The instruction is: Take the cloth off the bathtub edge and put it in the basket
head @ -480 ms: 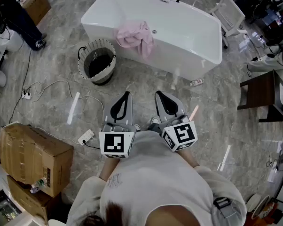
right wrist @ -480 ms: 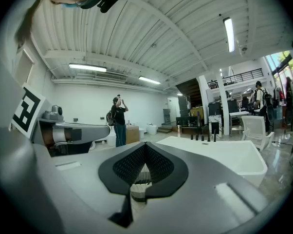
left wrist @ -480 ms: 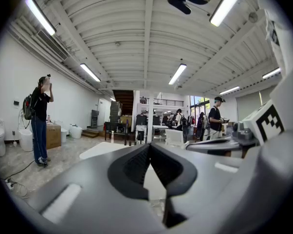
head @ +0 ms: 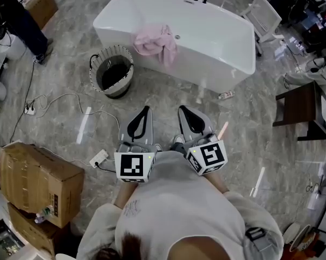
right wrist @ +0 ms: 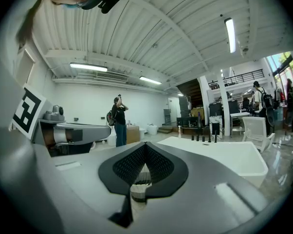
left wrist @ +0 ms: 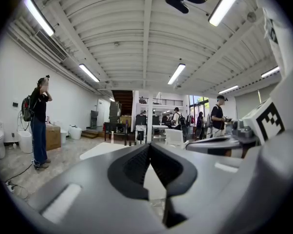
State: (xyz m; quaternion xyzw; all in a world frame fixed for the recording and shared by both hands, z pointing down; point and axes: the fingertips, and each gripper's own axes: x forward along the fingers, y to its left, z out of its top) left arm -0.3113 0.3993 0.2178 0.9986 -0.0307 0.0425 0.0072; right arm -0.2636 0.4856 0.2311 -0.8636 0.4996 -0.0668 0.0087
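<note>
cloth (head: 155, 43): pink, draped over near bathtub (head: 222, 42) edge, close to basket (head: 113, 50) | left gripper (head: 145, 110), right gripper (head: 182, 109): both jaws closed, empty, well short | advice: step closer, open one, pinch the bunched top so it lifts clear

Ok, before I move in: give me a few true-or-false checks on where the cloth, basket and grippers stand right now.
1. The cloth is draped over the tub's near edge. True.
2. The cloth is already in the basket. False: it is on the tub, and the basket shows only a dark inside.
3. The left gripper is shut and empty. True.
4. The right gripper holds the cloth. False: it is shut on nothing, held near the person's body, well short of the tub.
5. The basket stands by the tub's right end. False: in the head view it stands on the floor by the tub's left end.
</note>
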